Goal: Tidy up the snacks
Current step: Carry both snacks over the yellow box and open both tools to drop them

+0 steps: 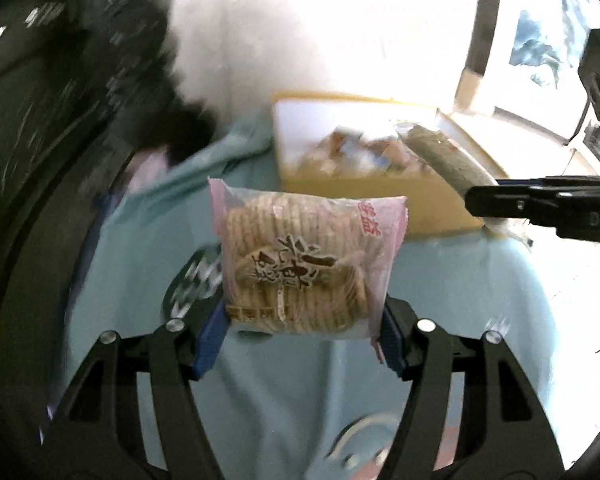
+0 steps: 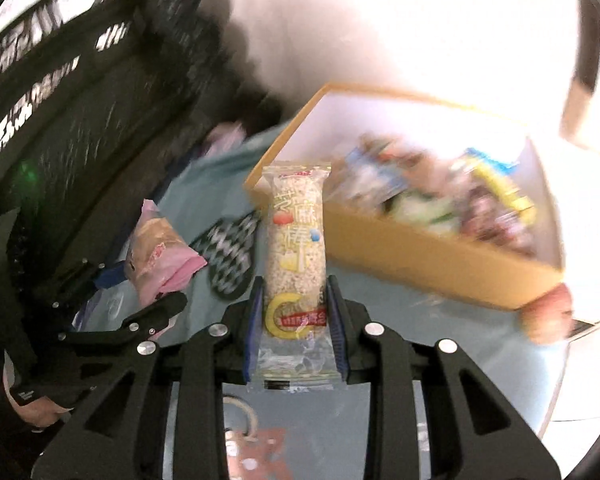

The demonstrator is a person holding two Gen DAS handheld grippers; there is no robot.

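My left gripper [image 1: 302,330] is shut on a pink cracker packet [image 1: 300,264], held above the light blue tablecloth [image 1: 140,280]. It also shows at the left of the right wrist view [image 2: 160,256]. My right gripper [image 2: 296,328] is shut on a long rice bar packet [image 2: 296,248], held upright. In the left wrist view this gripper [image 1: 540,204] reaches in from the right with the bar [image 1: 448,156]. An open cardboard box [image 2: 440,256] with several snack packets [image 2: 452,196] stands ahead on the cloth; it also shows in the left wrist view [image 1: 432,200].
A black cart or rack [image 2: 60,120] stands on the left. A black-and-white patterned patch [image 2: 232,256] lies on the cloth near the box. A round reddish thing [image 2: 548,312] sits at the box's near corner. The background is bright and blurred.
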